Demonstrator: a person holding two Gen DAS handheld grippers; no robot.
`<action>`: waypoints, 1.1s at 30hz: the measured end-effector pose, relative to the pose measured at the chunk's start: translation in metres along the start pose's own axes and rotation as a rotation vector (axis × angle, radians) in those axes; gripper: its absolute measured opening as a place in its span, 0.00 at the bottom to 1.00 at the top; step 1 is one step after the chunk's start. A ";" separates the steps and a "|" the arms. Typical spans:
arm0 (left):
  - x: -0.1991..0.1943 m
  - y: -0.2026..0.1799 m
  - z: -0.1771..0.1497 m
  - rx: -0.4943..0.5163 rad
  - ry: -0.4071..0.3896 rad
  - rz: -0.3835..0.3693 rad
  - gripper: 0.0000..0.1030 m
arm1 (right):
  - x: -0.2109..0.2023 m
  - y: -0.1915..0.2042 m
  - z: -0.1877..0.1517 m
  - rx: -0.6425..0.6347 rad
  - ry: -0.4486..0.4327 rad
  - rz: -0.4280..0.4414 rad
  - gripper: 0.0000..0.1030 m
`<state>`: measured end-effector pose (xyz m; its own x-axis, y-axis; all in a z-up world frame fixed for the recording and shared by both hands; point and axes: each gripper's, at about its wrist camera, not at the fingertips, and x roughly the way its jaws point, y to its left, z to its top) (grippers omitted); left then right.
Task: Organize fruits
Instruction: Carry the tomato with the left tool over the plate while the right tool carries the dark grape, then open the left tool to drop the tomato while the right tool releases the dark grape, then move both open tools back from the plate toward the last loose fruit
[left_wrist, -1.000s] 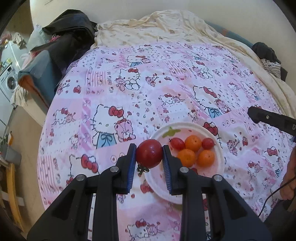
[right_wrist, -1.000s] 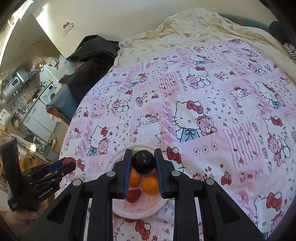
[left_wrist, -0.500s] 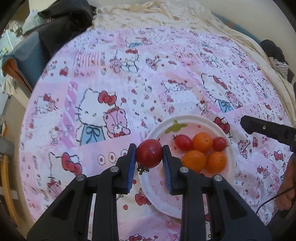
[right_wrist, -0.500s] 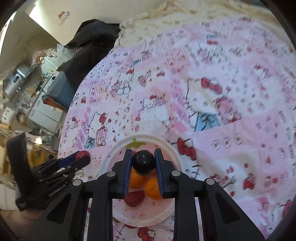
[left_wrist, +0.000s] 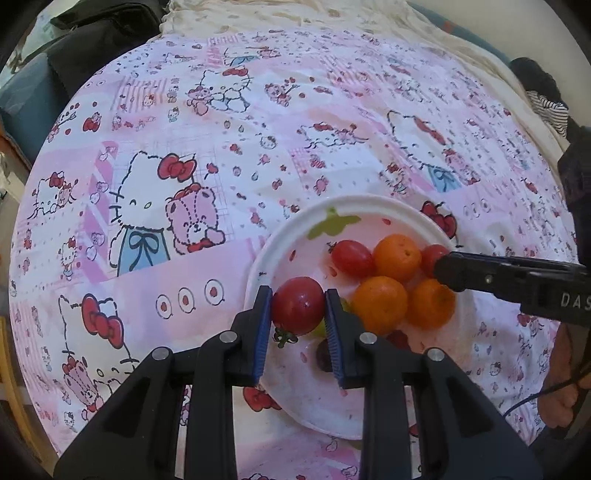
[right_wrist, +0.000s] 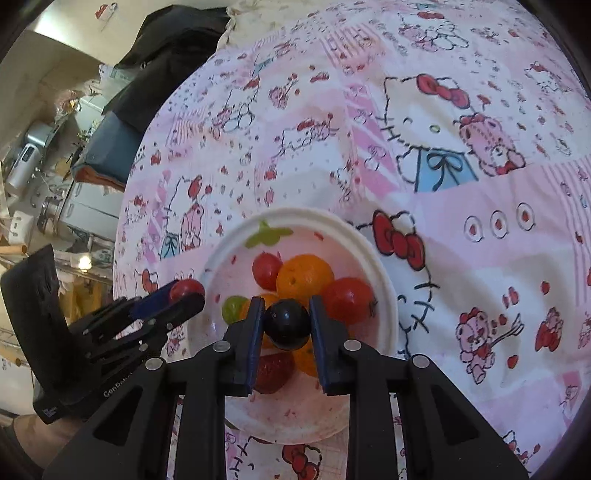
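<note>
The left tongs (left_wrist: 298, 306) are closed on a red tomato (left_wrist: 297, 305), the blue pads pressing on its two sides, with its green stalk showing just below. They hold it over the near-left rim of the white plate (left_wrist: 280, 236), which lies on a bed under a pink cartoon-cat sheet (left_wrist: 184, 110). The right tongs (right_wrist: 286, 325) are closed on a dark round fruit (right_wrist: 286, 323), perhaps a grape or a plum, and hold it above the pile in the middle of the plate.

On the plate lie three orange citrus fruits (left_wrist: 379, 303), packed touching each other, small red tomatoes (left_wrist: 351, 257) beside them, a green grape (right_wrist: 234, 308) and a red strawberry-like piece (right_wrist: 274, 369) partly hidden by the tongs.

Both held fruits look light, smooth-skinned and round, so they are likely to roll once let go and to slip if pinched off-centre. The tomato is probably soft under a thin skin and would bruise or split under a hard squeeze; the present hold across its widest part, clear of the stalk, seems the safest place. The dark fruit is glossy and small, and is likewise taken across its middle. Since the plate rests on soft bedding, it may tilt under pressure, so each fruit should be set into a gap against its neighbours rather than dropped from above.
</note>
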<state>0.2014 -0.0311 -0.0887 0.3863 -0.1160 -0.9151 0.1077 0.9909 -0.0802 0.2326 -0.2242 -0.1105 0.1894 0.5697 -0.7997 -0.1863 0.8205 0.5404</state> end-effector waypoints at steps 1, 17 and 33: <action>0.000 0.000 0.000 0.001 0.002 0.000 0.24 | 0.001 0.001 -0.001 -0.004 0.001 -0.001 0.26; 0.003 -0.003 -0.003 0.002 0.028 -0.009 0.50 | -0.005 -0.001 0.000 0.021 -0.018 0.033 0.63; -0.034 -0.001 -0.007 0.012 -0.078 -0.008 0.73 | -0.037 0.006 0.007 0.018 -0.131 0.035 0.84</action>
<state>0.1815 -0.0274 -0.0604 0.4553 -0.1295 -0.8809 0.1219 0.9891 -0.0824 0.2316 -0.2404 -0.0759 0.3072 0.5982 -0.7401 -0.1780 0.8001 0.5728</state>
